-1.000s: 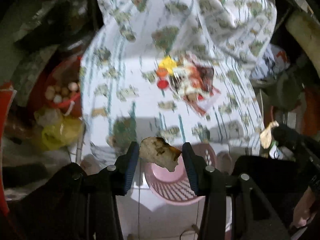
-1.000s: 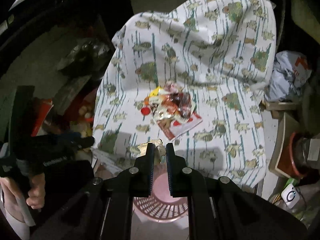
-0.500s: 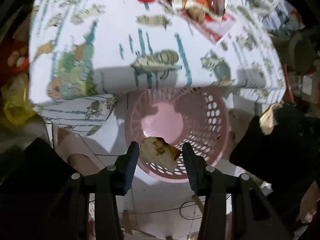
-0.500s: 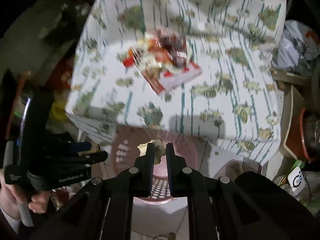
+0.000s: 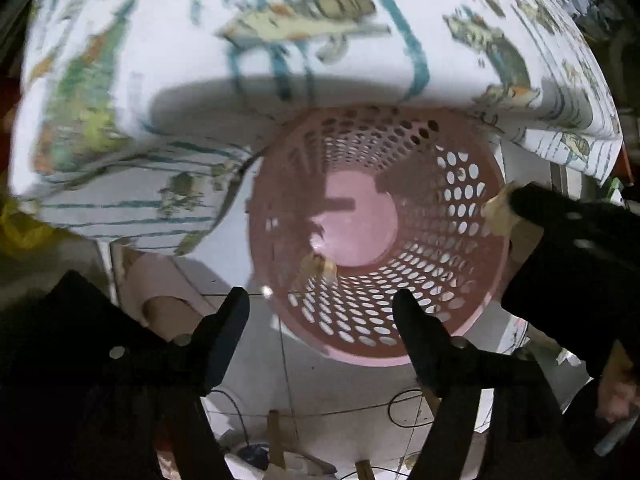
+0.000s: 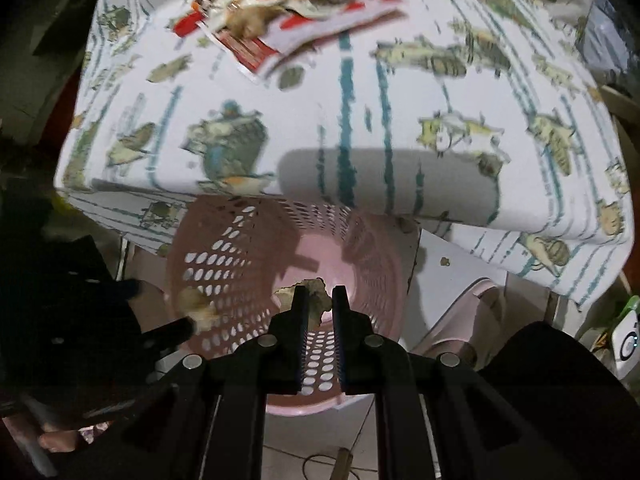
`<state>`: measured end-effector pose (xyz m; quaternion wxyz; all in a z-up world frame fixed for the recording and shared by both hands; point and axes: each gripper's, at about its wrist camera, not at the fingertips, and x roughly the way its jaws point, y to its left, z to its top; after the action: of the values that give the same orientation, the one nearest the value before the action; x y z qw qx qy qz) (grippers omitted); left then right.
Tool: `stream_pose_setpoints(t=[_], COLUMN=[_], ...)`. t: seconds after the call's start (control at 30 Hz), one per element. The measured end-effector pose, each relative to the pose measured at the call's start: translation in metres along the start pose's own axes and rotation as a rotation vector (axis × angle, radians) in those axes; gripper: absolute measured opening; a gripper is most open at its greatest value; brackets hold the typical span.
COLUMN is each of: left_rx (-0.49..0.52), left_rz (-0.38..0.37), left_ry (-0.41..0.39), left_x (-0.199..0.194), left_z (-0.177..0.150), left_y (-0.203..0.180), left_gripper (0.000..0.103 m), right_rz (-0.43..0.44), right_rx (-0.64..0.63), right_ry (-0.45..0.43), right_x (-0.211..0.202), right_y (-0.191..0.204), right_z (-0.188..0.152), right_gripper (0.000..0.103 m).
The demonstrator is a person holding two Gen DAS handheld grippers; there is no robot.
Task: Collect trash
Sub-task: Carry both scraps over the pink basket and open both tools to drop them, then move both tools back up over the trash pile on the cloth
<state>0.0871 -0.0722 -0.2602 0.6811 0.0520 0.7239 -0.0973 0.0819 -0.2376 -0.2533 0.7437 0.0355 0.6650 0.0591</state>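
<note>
You had both grippers pointed down over the pink basket [image 5: 472, 320] when the left gripper [image 5: 320, 312] let go: its jaws, a second earlier clamped on a scrap, had just been opening and stood wide with nothing between them. The scrap [image 5: 318, 266] lay blurred against the basket wall at 6 o'clock from the pink floor, apparently dropping or just landed. One piece of trash looked delivered.

The right gripper [image 6: 318, 300] was clenched on a second scrap [image 6: 316, 294], poised over the basket mouth and, by the look of it, next to go.

The left view alone showed the released scrap inside the basket and the right gripper's tip at 3 o'clock on the rim. The right view alone showed what remained: a heap of wrappers [image 6: 288, 4] on the worktop's cloth [image 6: 360, 120] at 12 o'clock, beyond the basket, and the left gripper at 9 o'clock.
</note>
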Motion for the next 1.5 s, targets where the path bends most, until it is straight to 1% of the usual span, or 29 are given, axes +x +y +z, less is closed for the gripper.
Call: stream_pose_setpoints(t=[0.1,0.2,0.23,0.27,0.3,0.33,0.37,0.47,0.5,0.57,0.63,0.67,0.73,0.8,0.83,0.87,0.9,0.93,0.97,1.0,1.03,1.07,1.13,1.17,1.27,1.3,1.4,1.47,1.5], left_rx=[-0.060,-0.039,-0.033,-0.029,-0.025,-0.029,-0.045,-0.050,-0.056,-0.074,-0.081,-0.071,-0.063,-0.075,-0.078,-0.081,-0.083,-0.087,-0.094,-0.094,-0.093,-0.095,-0.103,-0.098,-0.090,-0.090,-0.108,-0.112,-0.117], left_rz=[-0.033,0.046,0.067,0.086,0.111,0.132,0.152,0.180,0.175,0.136,0.113,0.114,0.113,0.086,0.086,0.103,0.122,0.139,0.138,0.113,0.100,0.108,0.135,0.143,0.188,0.180,0.141,0.123,0.126], left_ry=[-0.003,-0.071,-0.094,-0.125,-0.158,-0.191,-0.238,-0.357,-0.395,-0.468,-0.544,-0.593,-0.678,-0.752,-0.780,-0.815,-0.837,-0.852,-0.856,-0.864,-0.889,-0.927,-1.005,-1.030,-1.053,-1.069,-1.082,-1.088,-1.094], left_x=[-0.020,-0.049,-0.058,-0.068,-0.079,-0.089,-0.102,-0.136,-0.148,-0.171,-0.189,-0.201,-0.223,-0.241,-0.248,-0.256,-0.262,-0.269,-0.277,-0.288,-0.301,-0.314,-0.339,-0.351,-0.378,-0.384,-0.396,-0.397,-0.395], left_z=[-0.003,-0.008,-0.009,-0.010,-0.010,-0.011,-0.013,-0.014,-0.016,-0.018,-0.021,-0.024,-0.029,-0.036,-0.037,-0.041,-0.043,-0.046,-0.048,-0.049,-0.051,-0.054,-0.058,-0.057,-0.048,-0.047,-0.031,-0.021,-0.016], left_y=[0.013,0.016,0.017,0.017,0.017,0.020,0.023,0.027,0.029,0.034,0.039,0.040,0.044,0.051,0.053,0.054,0.054,0.054,0.053,0.053,0.052,0.051,0.047,0.046,0.044,0.045,0.051,0.055,0.057], left_gripper=[0.074,0.074,0.074,0.074,0.074,0.074,0.074,0.074,0.074,0.074,0.074,0.074,0.074,0.077,0.078,0.079,0.082,0.082,0.082,0.084,0.090,0.093,0.103,0.103,0.103,0.103,0.103,0.103,0.103], right_rz=[0.016,-0.011,-0.015,-0.009,-0.007,-0.017,-0.042,-0.059,-0.063,-0.077,-0.079,-0.082,-0.100,-0.104,-0.108,-0.107,-0.105,-0.104,-0.100,-0.098,-0.094,-0.087,-0.086,-0.097,-0.127,-0.150,-0.151,-0.159,-0.162], right_rx=[0.016,-0.011,-0.010,0.004,0.016,0.030,0.031,0.003,-0.003,-0.013,-0.041,-0.051,-0.096,-0.116,-0.119,-0.115,-0.111,-0.101,-0.097,-0.098,-0.100,-0.106,-0.114,-0.115,-0.112,-0.108,-0.124,-0.132,-0.133], right_ry=[0.024,0.012,0.015,0.013,0.004,-0.027,-0.067,-0.092,-0.112,-0.172,-0.258,-0.287,-0.381,-0.447,-0.487,-0.520,-0.539,-0.570,-0.590,-0.603,-0.623,-0.647,-0.699,-0.734,-0.774,-0.789,-0.850,-0.872,-0.887], right_x=[0.014,0.016,0.017,0.016,0.015,0.009,0.001,-0.013,-0.020,-0.039,-0.065,-0.074,-0.101,-0.120,-0.132,-0.143,-0.149,-0.161,-0.171,-0.179,-0.193,-0.207,-0.233,-0.250,-0.282,-0.295,-0.321,-0.331,-0.333], right_y=[-0.003,0.005,0.007,0.009,0.011,0.011,0.014,0.022,0.024,0.031,0.039,0.042,0.051,0.056,0.058,0.059,0.059,0.059,0.062,0.064,0.066,0.069,0.071,0.073,0.074,0.076,0.079,0.081,0.080], right_z=[-0.001,-0.002,-0.003,-0.003,-0.004,-0.006,-0.007,-0.008,-0.008,-0.008,-0.008,-0.007,-0.007,-0.005,-0.004,-0.003,-0.003,-0.002,0.000,0.001,0.004,0.007,0.011,0.014,0.024,0.032,0.045,0.055,0.058], right_gripper=[0.013,0.014,0.020,0.036,0.046,0.059,0.060,0.060,0.060,0.060,0.060,0.060,0.060,0.061,0.062,0.066,0.068,0.069,0.070,0.070,0.073,0.079,0.086,0.086,0.088,0.088,0.091,0.101,0.103])
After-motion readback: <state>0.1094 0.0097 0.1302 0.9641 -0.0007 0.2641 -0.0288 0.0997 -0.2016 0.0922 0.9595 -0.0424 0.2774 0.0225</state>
